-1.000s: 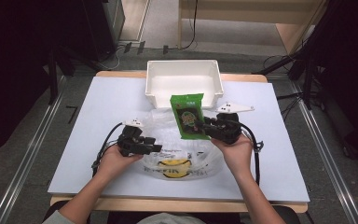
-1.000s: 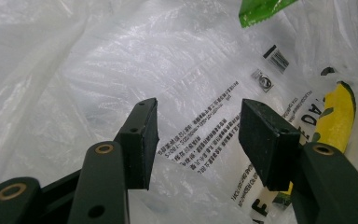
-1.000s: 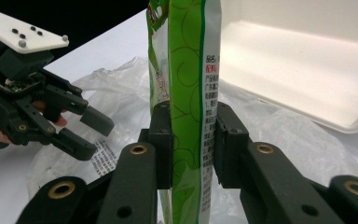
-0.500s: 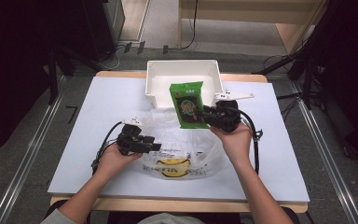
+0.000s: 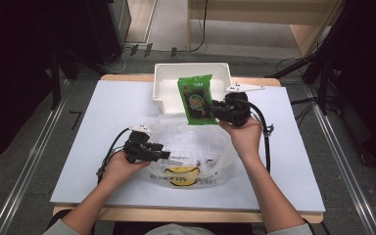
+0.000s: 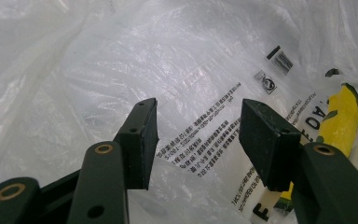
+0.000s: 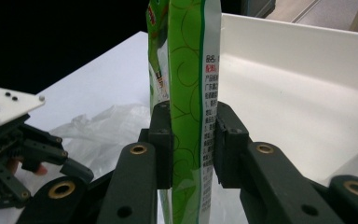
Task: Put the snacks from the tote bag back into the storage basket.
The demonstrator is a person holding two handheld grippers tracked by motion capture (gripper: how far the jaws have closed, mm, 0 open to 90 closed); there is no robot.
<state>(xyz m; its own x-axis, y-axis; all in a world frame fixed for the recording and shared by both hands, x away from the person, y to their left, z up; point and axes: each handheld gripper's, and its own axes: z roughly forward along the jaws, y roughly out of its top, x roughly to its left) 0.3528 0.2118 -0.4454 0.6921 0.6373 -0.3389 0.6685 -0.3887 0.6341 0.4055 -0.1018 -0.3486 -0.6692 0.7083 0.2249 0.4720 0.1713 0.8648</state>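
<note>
My right gripper [image 5: 214,110] jaws clamp the green snack pack [image 5: 196,99] (upright), held at the white bin [image 5: 166,93] front edge. Left gripper [image 5: 164,154] jaws apart, w/ nothing gripped, over the plastic bag [image 5: 196,147] on counter [image 5: 78,147].

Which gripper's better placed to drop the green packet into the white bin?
Right. The right gripper is shut on the green packet at the white bin. The left gripper is open over the plastic bag.
</note>
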